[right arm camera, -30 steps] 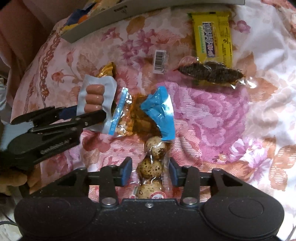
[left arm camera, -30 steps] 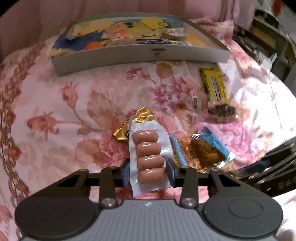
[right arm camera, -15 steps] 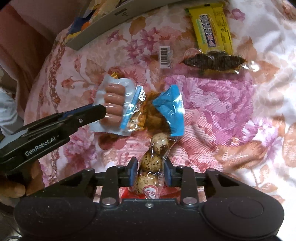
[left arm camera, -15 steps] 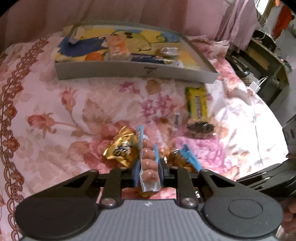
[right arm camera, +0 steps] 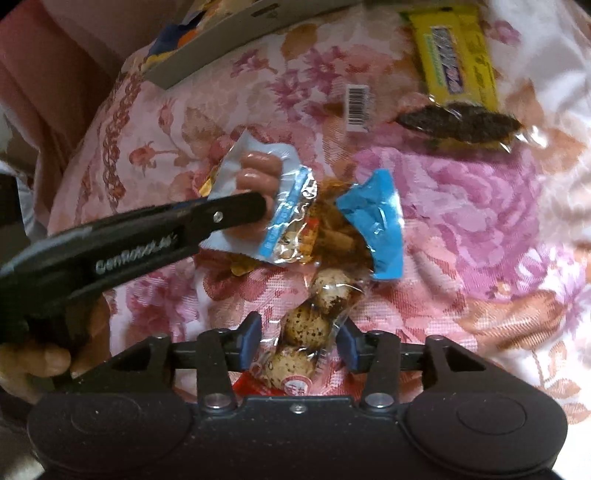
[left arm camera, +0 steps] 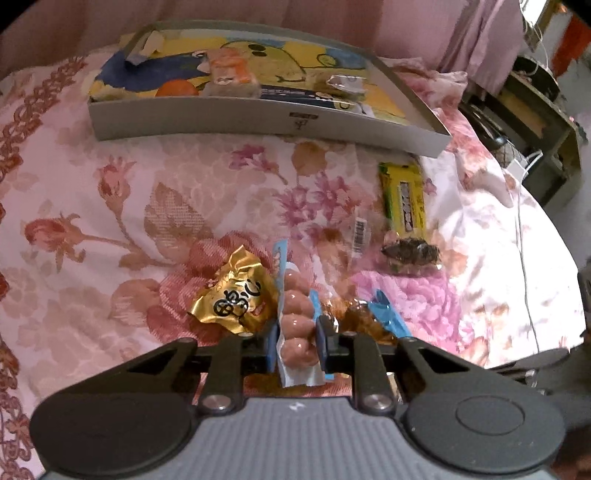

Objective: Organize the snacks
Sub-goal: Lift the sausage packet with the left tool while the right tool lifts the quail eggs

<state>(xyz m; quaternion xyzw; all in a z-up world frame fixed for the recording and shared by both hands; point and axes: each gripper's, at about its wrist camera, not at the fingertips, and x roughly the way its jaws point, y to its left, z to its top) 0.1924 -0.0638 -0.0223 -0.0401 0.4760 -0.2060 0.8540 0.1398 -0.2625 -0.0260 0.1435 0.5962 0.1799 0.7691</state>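
Floral bedspread (left arm camera: 110, 206); left gripper (left arm camera: 295, 345) clamps sausage pack (left arm camera: 297, 325).

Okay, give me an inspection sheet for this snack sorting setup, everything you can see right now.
Surface: floral bedspread, pink and white.
Job's things: shallow box at the far side, a few snacks inside; sausage pack; quail egg pack; gold foil snack; blue-ended snack pack; yellow bar; dark snack in a clear wrap.
Clutter: loose barcode label.
Grippers: left gripper shut on the sausage pack; right gripper open, jaws either side of the quail egg pack.
Cables: white cable trailing over the bed edge.
Surroundings: pink curtain; shelf unit beside the bed.
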